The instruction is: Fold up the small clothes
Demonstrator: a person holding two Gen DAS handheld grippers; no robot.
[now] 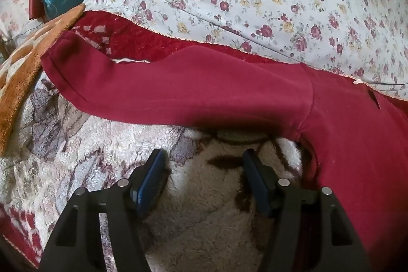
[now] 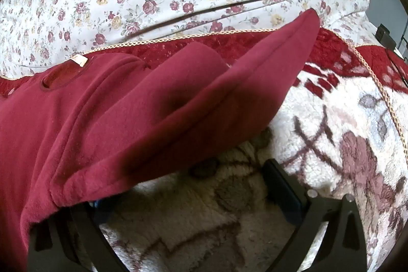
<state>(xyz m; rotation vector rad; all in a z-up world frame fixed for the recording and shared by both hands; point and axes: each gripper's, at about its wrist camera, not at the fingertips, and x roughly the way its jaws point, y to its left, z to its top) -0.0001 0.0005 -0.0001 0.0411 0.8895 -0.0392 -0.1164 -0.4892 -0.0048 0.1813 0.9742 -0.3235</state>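
Left wrist view: the left gripper (image 1: 201, 157) hovers spread and empty over the fleece blanket (image 1: 199, 208), just near of the red garment's (image 1: 193, 91) sleeve. On the right, the right gripper (image 2: 183, 191) is spread too, its left finger under the garment's (image 2: 114, 119) edge.

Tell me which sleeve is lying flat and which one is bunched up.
The left sleeve, ahead of the left gripper, lies flat and straight. The right sleeve, by the right gripper, is creased and folded on itself.
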